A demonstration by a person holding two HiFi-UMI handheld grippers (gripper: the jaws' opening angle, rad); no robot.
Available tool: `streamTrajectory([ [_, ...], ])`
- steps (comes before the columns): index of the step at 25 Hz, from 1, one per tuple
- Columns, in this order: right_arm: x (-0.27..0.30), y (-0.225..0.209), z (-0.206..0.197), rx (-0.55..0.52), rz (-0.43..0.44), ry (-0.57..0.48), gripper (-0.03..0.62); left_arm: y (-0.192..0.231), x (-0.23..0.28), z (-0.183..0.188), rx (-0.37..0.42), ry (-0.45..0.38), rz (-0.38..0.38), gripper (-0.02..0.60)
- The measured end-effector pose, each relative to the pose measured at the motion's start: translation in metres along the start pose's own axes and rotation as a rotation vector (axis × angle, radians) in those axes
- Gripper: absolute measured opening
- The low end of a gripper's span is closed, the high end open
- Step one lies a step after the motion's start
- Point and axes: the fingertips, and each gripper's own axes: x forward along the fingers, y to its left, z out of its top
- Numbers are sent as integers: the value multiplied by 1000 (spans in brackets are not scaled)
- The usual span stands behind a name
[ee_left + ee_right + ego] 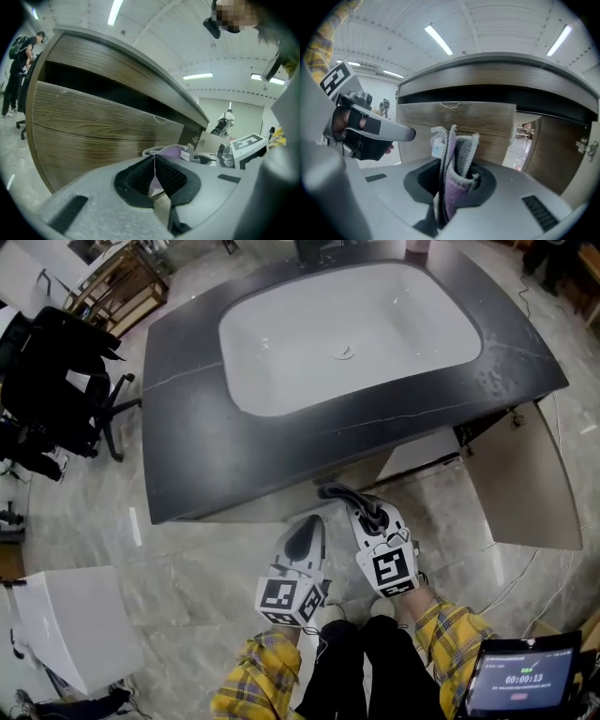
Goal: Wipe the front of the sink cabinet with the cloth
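Your right gripper (451,161) had its jaws clamped on the cloth (464,154), a folded grey and purple piece with a small label near its top. The cloth stood up from between the pads. From the head view, it sat just under the front edge of the dark countertop (187,427), near the middle of that edge. It was right at the wood-grain front of the sink cabinet (487,123), but no view showed whether it actually touched the wood.

Your left gripper (153,161) had its jaws closed, the dark pads meeting in a line with nothing gripped between them. It was just beside the right gripper on its left, pointing at the same cabinet front but a little further back from it. Its own view showed the purple cloth just past its tip, with the wood front to the left. A dark gap ran between the upper band and the panel below.

The white sink basin (375,343) was set into the countertop, well inside all its edges. At the right end of the cabinet a door (525,484) stood open, swung out over the pale marble floor (187,568). A black office chair (56,381) stood off the countertop's left edge. Your yellow plaid sleeves (450,629) showed behind both grippers, and a small screen (520,679) sat near your right arm.
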Motion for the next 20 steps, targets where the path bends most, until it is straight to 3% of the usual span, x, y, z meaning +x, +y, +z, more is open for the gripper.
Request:
streamTrajectory([
  [7,-36,-69,-17,71,-153,24,43,-38,25,1,-11,2,-43,8],
  [11,-52,-81,-26,122,-205,36,43,-51,26,0,-33,-4,-49,9],
  [15,-53,-47,-20,101,-111,24,44,-44,17,2,-42,-8,-25,9],
  [20,-32,18,-6,63,50,16,43,-8,-15,-1,-64,4,59,9],
])
